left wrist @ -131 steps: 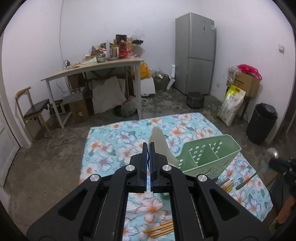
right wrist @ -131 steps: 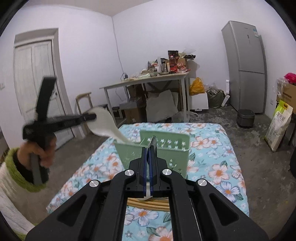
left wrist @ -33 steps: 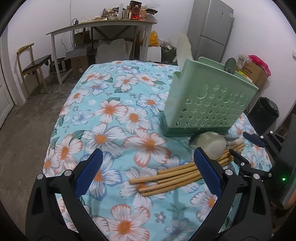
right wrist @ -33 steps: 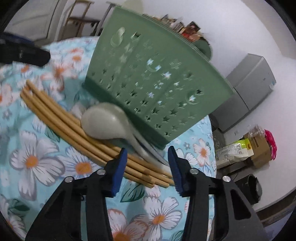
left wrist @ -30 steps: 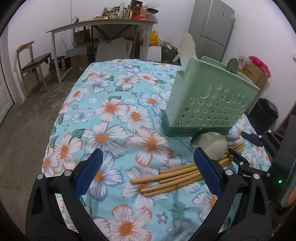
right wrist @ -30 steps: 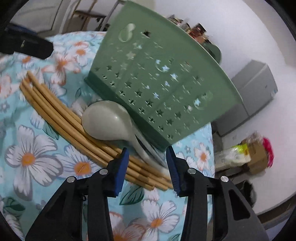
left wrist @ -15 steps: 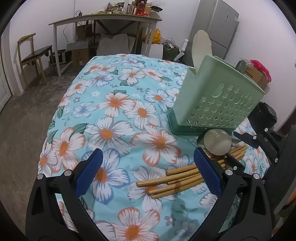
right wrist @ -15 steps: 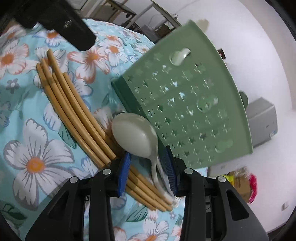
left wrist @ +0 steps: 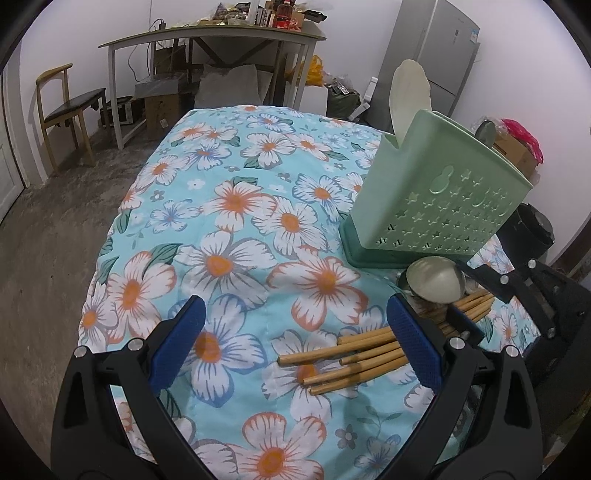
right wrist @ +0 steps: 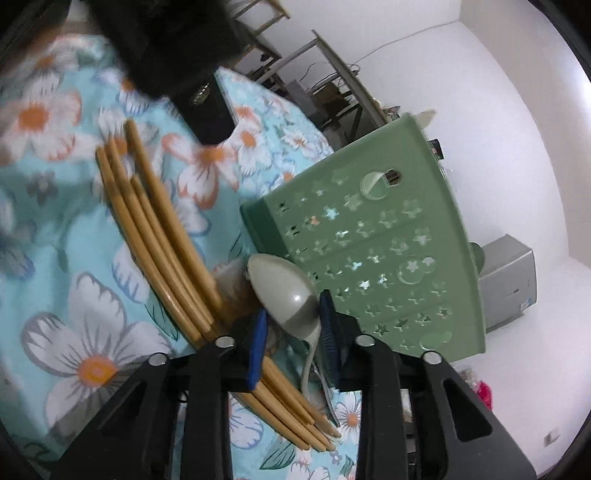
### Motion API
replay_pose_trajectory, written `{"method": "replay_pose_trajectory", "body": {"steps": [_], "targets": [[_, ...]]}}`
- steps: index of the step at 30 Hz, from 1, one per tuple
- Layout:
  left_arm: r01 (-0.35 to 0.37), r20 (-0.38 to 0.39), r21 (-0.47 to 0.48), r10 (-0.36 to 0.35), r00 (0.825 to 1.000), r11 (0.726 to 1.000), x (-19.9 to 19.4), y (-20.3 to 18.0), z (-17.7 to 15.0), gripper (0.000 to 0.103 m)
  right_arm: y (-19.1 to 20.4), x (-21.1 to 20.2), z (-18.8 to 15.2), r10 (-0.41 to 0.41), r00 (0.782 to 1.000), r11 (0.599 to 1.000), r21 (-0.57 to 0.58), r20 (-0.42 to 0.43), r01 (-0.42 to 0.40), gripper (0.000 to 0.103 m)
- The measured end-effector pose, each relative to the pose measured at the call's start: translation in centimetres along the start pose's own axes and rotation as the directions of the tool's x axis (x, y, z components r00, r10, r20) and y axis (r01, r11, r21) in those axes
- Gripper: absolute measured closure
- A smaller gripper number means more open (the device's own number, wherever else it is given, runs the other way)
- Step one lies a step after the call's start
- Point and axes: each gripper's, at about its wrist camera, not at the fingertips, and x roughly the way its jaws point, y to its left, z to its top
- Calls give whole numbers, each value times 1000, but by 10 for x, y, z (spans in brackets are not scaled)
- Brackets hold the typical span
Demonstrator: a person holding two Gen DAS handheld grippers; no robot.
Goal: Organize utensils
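A grey spoon (right wrist: 284, 291) lies bowl-up on a bundle of wooden chopsticks (right wrist: 159, 236) beside the green perforated utensil holder (right wrist: 369, 258). My right gripper (right wrist: 291, 325) straddles the rear of the spoon's bowl. Its jaws are closing, with the spoon between them and a thin gap still showing at the left pad. In the left wrist view my left gripper (left wrist: 293, 310) hangs wide open and holds nothing above the floral cloth, left of the chopsticks (left wrist: 351, 362). The holder (left wrist: 436, 199) stands upright with a white paddle (left wrist: 408, 96) and a dark spoon (left wrist: 484, 131) in it.
The floral table (left wrist: 229, 206) drops off at its left and near edges. Behind it stand a wooden chair (left wrist: 70, 107), a cluttered desk (left wrist: 207, 35) and a grey fridge (left wrist: 439, 55). A black bin (left wrist: 532, 229) sits right of the holder.
My right gripper has rolled and slid forward along the spoon's handle to the bowl, its jaws narrowing around it. The left gripper has stayed open and nearly still.
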Motion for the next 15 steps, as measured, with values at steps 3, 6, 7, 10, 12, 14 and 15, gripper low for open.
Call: {"method": "replay_pose_trajectory", "body": {"steps": [3,6,7,10,12,14,15], "targets": [[4,-1,-4,-4,1000,1000,0,0,0,8,-11,-6,2,11,1000,998,57,11,-12,90],[7,1,-3,-7,1000,1000,-1,-1,-1,8,-25,-13,2,11,1000,994,111,20,-13,96],[10,1,-4,-10,1000,1000,-2,-1,-1,8,-29,-15,3,18,1000,991,135,22,-21,96],[22,3,-8,-22,1000,1000,-5,-4,-2,8,-41,-22,2,9,999,979,203,35,-16,97],[43,8,-10,-43,999,999,-8,-7,-2,8,-49,-27,-1,-7,999,969,246,41,-3,98],[69,21,0,-69,997,998,-11,-11,-2,9,-62,-27,-3,-10,999,955,296,39,-2,98],[83,30,10,-83,996,996,-12,-15,-2,9,-70,-31,-6,-11,999,940,341,37,-2,98]]}}
